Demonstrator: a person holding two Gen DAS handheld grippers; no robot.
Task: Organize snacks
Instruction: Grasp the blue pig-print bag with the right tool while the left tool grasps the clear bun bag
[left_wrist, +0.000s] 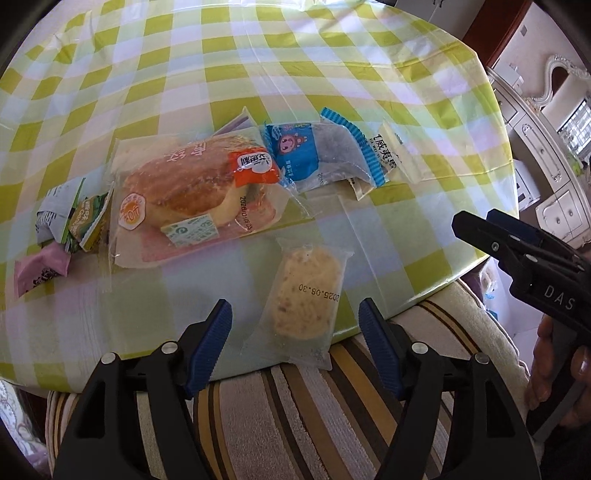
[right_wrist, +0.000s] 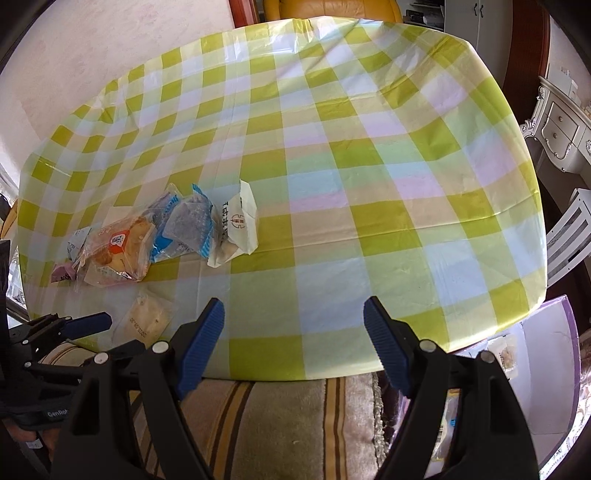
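A small cake in a clear wrapper (left_wrist: 303, 295) lies at the table's near edge, between the tips of my open, empty left gripper (left_wrist: 295, 325). Behind it lie a large bread pack (left_wrist: 192, 195), a blue snack pack (left_wrist: 317, 151), a white packet (left_wrist: 399, 155) and small green and pink sweets (left_wrist: 70, 229). My right gripper (right_wrist: 293, 332) is open and empty over the table's near edge, right of the pile. The cake (right_wrist: 147, 317), bread pack (right_wrist: 118, 251) and white packet (right_wrist: 240, 225) also show in the right wrist view.
The table wears a green checked plastic cloth (right_wrist: 332, 147). A striped cushion (right_wrist: 277, 424) lies below the near edge. A purple box (right_wrist: 535, 369) with packets inside stands at the lower right. White furniture (right_wrist: 561, 125) is at the right.
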